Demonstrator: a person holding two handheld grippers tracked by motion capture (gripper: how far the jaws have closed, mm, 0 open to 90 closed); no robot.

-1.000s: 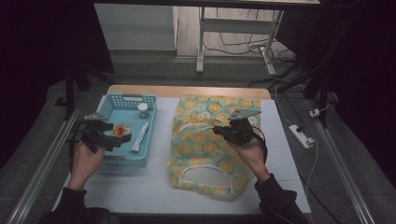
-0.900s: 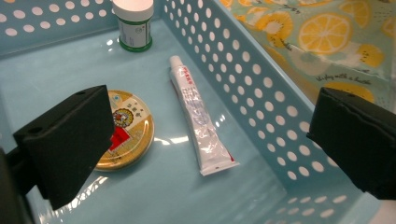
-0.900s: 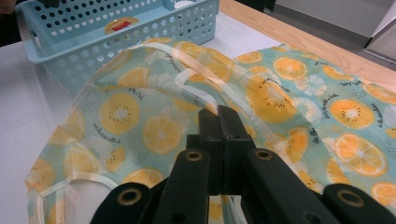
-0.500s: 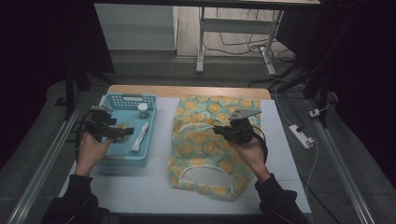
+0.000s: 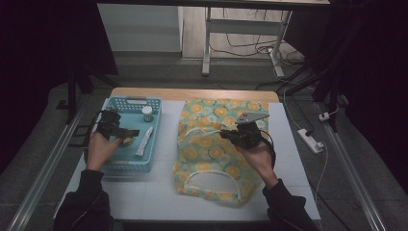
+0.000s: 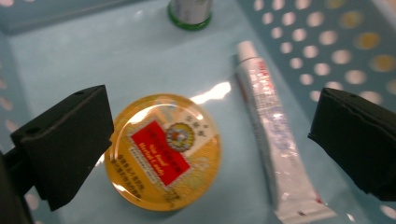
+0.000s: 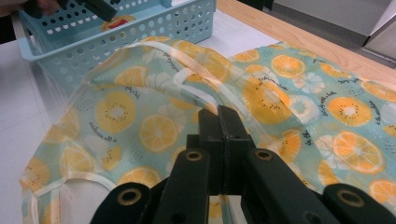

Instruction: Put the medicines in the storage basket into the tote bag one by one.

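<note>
Although its red label is too blurred to read, the yellow tin (image 6: 163, 151) lies between the wide-open left gripper (image 6: 210, 144); the right gripper (image 7: 222, 135) is closed on the fruit-print bag (image 7: 280, 98).

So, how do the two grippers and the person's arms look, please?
Both grippers are black. The left gripper has two blocky matte jaws. The right gripper has narrow flat jaws on linkage arms with round brass-ringed pivot holes, a grey three-cornered plate on top and a black cable. The person wears dark long sleeves.
</note>
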